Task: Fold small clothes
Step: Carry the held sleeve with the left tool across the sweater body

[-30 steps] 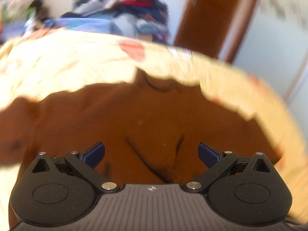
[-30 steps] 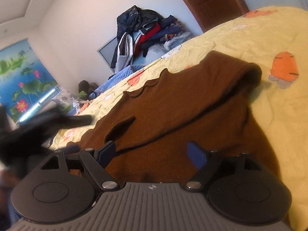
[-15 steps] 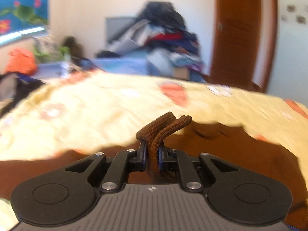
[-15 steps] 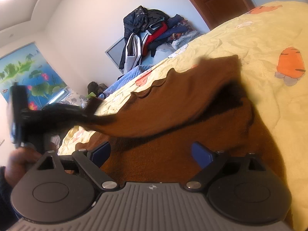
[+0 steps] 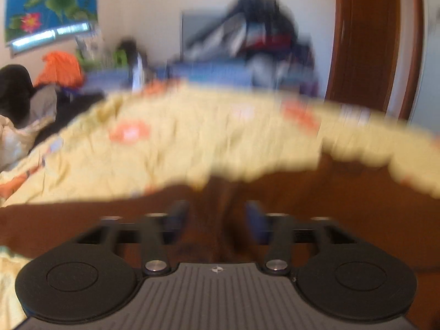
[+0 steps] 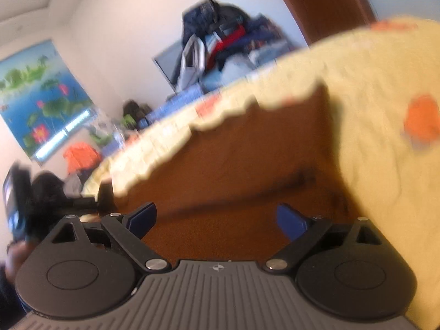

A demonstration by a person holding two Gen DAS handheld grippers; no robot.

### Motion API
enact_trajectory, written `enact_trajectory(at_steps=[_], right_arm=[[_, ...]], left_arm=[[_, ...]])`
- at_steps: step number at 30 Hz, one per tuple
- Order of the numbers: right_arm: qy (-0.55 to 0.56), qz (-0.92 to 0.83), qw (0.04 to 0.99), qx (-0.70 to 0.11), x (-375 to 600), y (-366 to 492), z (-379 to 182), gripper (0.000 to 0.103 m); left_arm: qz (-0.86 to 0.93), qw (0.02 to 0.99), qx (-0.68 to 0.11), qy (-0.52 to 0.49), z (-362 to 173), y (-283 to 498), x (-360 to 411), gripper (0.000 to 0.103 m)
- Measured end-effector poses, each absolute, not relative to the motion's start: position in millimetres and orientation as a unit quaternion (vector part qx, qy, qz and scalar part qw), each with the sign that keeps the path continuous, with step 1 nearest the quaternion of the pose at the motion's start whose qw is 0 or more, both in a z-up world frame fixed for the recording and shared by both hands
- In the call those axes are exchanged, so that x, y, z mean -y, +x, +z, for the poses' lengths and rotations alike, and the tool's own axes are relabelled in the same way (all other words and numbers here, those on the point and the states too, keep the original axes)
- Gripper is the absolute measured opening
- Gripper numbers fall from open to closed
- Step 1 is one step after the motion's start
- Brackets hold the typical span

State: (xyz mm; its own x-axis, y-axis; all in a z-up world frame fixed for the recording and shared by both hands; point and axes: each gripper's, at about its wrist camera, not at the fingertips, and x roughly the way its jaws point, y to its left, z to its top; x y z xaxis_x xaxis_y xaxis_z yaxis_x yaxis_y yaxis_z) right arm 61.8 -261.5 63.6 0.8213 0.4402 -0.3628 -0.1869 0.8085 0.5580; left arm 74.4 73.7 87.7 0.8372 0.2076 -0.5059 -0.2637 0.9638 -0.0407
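Observation:
A brown knit garment (image 5: 343, 206) lies spread on the yellow quilt (image 5: 192, 143). My left gripper (image 5: 217, 216) hovers over its near edge, blurred by motion. Its jaws are opening, and a slack ridge of the brown fabric stands between the blue pads (image 5: 178, 214) without being pressed. In the right wrist view the garment (image 6: 247, 165) fills the middle. My right gripper (image 6: 217, 220) is just above it with its jaws opening wide and only flat fabric under them. The left gripper (image 6: 104, 192) shows at the far left, held by a hand (image 6: 13, 253).
The quilt (image 6: 371, 82) with orange prints covers the whole bed. A heap of clothes (image 5: 247, 44) is piled against the far wall, beside a wooden door (image 5: 365, 41). An orange bundle (image 5: 60, 68) and dark bags lie at the left of the bed.
The left gripper shut on a fold of the garment's edge and lifted it, then spread its jaws so the fold is loose. The right gripper's jaws widened and it rose slightly.

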Motion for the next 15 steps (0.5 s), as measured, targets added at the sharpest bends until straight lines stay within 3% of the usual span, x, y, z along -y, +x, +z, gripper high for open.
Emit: enact_trajectory(at_steps=[1,3,9,10,12,15], right_arm=[[0.251,0.166,0.925,-0.233,262.3,70.3,73.8,0.103],[0.222,0.161,0.932,-0.238,258.6,99.6,84.4,0.103],[0.147,0.100,0.916,-0.360,254.1,182.9,36.9,0.099],[0.114,0.110,0.928,-0.338,253.1,177.0,32.8,0.102],[0.045,0.132,0.935,-0.326,248.1,166.1,22.1,0.103],[0.015,0.124,0.935,-0.333,239.9,165.7,21.3,0.103]], left_arm=[[0.115,0.964,-0.233,-0.058,96.6,72.9,-70.4,0.098],[0.069,0.971,-0.224,-0.047,96.1,82.6,-56.0,0.098],[0.050,0.929,-0.354,-0.095,46.2,153.6,-51.4,0.098],[0.049,0.921,-0.367,-0.117,35.9,159.5,-61.1,0.099],[0.041,0.938,-0.336,-0.070,26.2,155.9,-62.5,0.101],[0.032,0.937,-0.340,-0.074,33.6,153.6,-67.3,0.102]])
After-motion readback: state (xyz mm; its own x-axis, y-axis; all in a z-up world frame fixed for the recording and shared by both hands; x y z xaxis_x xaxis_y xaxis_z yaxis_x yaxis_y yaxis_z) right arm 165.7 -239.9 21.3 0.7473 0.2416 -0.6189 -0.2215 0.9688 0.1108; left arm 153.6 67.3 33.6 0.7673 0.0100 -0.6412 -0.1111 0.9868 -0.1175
